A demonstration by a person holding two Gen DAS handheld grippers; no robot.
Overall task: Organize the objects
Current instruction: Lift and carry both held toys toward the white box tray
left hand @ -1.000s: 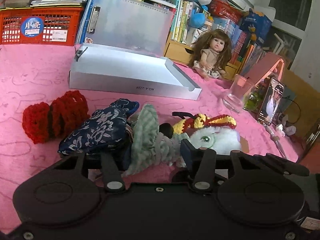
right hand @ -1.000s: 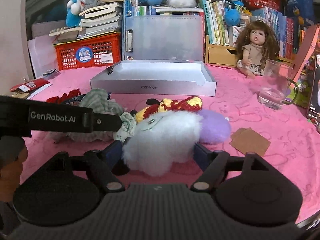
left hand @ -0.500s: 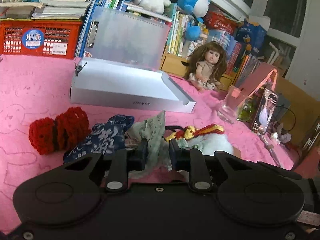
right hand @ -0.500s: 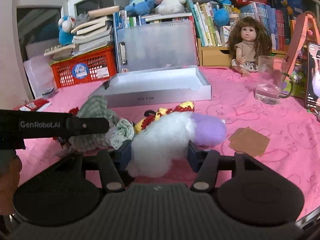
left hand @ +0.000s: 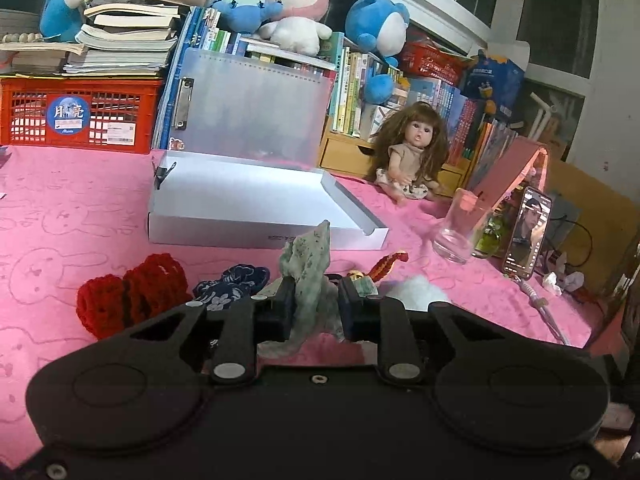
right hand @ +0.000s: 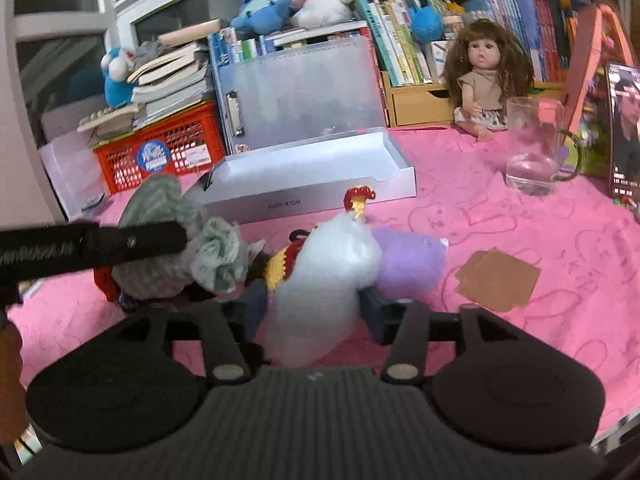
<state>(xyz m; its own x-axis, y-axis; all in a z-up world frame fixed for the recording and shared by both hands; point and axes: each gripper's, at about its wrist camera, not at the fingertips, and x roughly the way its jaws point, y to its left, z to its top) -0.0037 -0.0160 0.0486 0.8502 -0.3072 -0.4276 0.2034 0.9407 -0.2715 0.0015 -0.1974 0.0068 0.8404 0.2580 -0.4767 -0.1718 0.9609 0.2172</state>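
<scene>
My left gripper (left hand: pixel 315 305) is shut on a grey-green knitted cloth (left hand: pixel 310 270) and holds it lifted above the pink tablecloth; the cloth also shows in the right wrist view (right hand: pixel 176 248). My right gripper (right hand: pixel 314 304) is shut on a white fluffy plush toy (right hand: pixel 324 276) with a purple end (right hand: pixel 408 260) and a red-yellow crocheted crest (right hand: pixel 358 200). A shallow white box (left hand: pixel 244 204) lies open just beyond, also in the right wrist view (right hand: pixel 312 176). A red crocheted piece (left hand: pixel 128 298) and a navy floral pouch (left hand: pixel 230 286) lie on the cloth at left.
A doll (left hand: pixel 412 156) sits at the back right. A glass mug (left hand: pixel 460 226), a phone on a stand (left hand: pixel 526 236) and a brown card (right hand: pixel 498 280) are to the right. A red crate (left hand: pixel 76 114), a clear folder (left hand: pixel 248 108) and books line the back.
My left gripper has shut on the grey-green cloth and raised it. My right gripper has closed in on the white plush and lifted it, tilting it upward.
</scene>
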